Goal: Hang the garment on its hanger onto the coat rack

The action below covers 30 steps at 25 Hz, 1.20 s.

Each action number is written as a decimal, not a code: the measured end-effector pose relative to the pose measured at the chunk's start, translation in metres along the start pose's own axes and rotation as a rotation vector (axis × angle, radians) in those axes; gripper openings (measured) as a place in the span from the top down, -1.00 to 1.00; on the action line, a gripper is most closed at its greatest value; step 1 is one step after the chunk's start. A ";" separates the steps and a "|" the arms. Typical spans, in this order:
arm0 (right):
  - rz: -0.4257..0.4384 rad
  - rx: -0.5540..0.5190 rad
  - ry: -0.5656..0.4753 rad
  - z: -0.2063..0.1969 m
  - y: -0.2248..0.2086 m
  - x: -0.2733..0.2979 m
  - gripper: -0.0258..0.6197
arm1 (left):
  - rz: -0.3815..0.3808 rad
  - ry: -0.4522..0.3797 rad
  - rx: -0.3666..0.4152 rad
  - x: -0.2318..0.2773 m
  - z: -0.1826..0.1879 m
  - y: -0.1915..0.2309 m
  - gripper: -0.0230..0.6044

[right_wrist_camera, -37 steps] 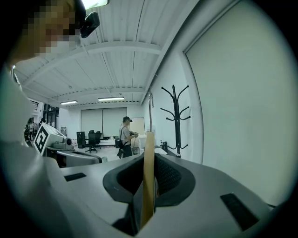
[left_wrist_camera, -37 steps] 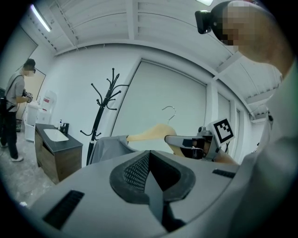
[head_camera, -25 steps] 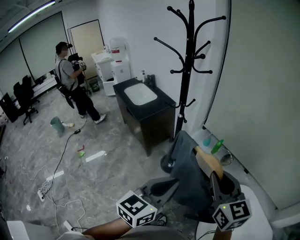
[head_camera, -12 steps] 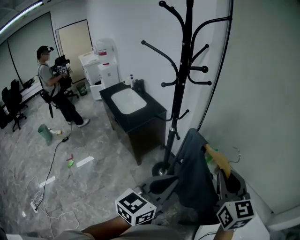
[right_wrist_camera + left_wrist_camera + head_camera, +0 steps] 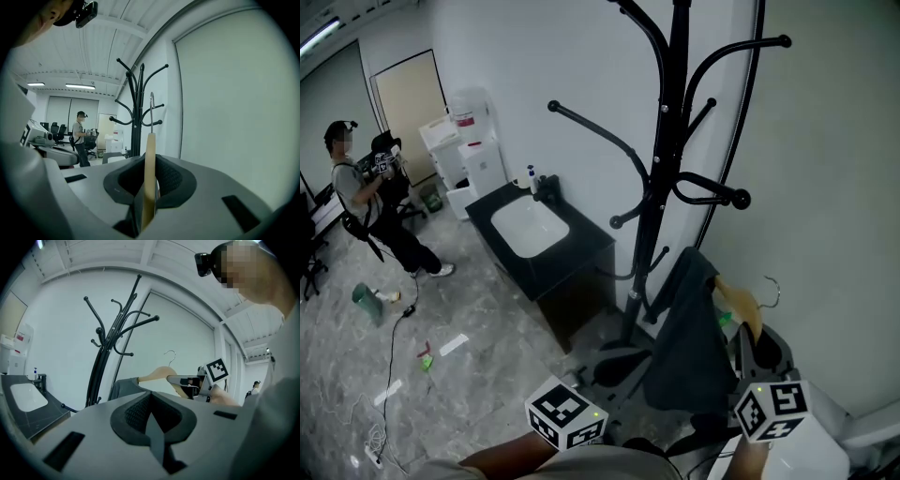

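The black coat rack (image 5: pixel 670 141) stands against the white wall, its curved arms spreading above my grippers. A dark grey garment (image 5: pixel 689 337) hangs on a wooden hanger (image 5: pixel 741 305) with a metal hook (image 5: pixel 769 286), just right of the rack's pole and below its arms. My right gripper (image 5: pixel 755 361) is shut on the hanger's wood (image 5: pixel 150 173), and the hook (image 5: pixel 151 110) points up in front of the rack (image 5: pixel 137 117). My left gripper (image 5: pixel 614 370) is shut and holds nothing, left of the garment. From it I see the rack (image 5: pixel 105 362), the hanger (image 5: pixel 157 375) and the garment (image 5: pixel 124 387).
A black cabinet with a white sink (image 5: pixel 530 225) stands left of the rack's foot. White appliances (image 5: pixel 473 141) stand behind it. A person (image 5: pixel 356 202) stands far left. Cables (image 5: pixel 394 356) and scraps lie on the grey floor. The wall is close on the right.
The rack has come nearer and larger in the head view. The hanger with the garment has risen toward the rack's arms. The person in the background has moved left.
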State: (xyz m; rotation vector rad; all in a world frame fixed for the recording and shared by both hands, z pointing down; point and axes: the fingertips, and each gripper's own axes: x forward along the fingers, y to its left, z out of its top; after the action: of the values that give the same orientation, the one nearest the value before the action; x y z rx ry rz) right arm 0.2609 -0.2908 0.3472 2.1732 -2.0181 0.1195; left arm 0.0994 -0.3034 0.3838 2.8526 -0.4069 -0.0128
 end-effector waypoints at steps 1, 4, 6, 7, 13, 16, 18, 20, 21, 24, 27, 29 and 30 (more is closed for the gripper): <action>-0.006 0.002 0.003 0.000 -0.003 0.012 0.73 | -0.005 0.004 -0.003 0.005 0.000 0.008 0.91; -0.018 -0.003 0.009 0.007 -0.009 0.044 0.73 | -0.016 0.013 -0.008 0.018 0.003 0.025 0.91; -0.019 -0.009 0.011 0.016 -0.010 0.063 0.73 | -0.013 0.016 -0.016 0.024 0.008 0.034 0.91; -0.017 -0.012 0.013 0.020 -0.010 0.072 0.73 | -0.009 0.017 -0.020 0.026 0.011 0.038 0.91; 0.001 -0.039 0.022 0.030 -0.012 0.140 0.73 | 0.049 0.005 -0.011 0.046 0.023 0.075 0.91; 0.011 -0.057 0.038 0.030 -0.013 0.164 0.73 | 0.073 -0.005 -0.007 0.056 0.030 0.085 0.91; 0.021 -0.063 0.045 0.029 -0.014 0.177 0.73 | 0.082 -0.006 -0.011 0.063 0.033 0.092 0.91; 0.027 -0.066 0.054 0.027 -0.015 0.187 0.73 | 0.088 -0.003 -0.011 0.070 0.033 0.097 0.91; 0.029 -0.068 0.059 0.025 -0.017 0.192 0.73 | 0.091 -0.003 -0.012 0.074 0.034 0.099 0.91; 0.033 -0.071 0.074 0.016 -0.018 0.202 0.73 | 0.102 -0.002 -0.016 0.080 0.034 0.107 0.91; 0.038 -0.076 0.089 0.008 -0.017 0.209 0.73 | 0.107 0.000 -0.024 0.086 0.031 0.111 0.91; 0.041 -0.083 0.096 0.003 -0.014 0.211 0.73 | 0.106 0.003 -0.029 0.088 0.029 0.113 0.91; 0.046 -0.089 0.098 0.001 -0.011 0.212 0.73 | 0.105 0.005 -0.031 0.089 0.029 0.114 0.91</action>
State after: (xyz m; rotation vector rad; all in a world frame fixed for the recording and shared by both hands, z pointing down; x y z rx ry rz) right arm 0.2889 -0.4984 0.3824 2.0279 -1.9810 0.1364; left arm 0.1522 -0.4407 0.3878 2.7960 -0.5501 0.0074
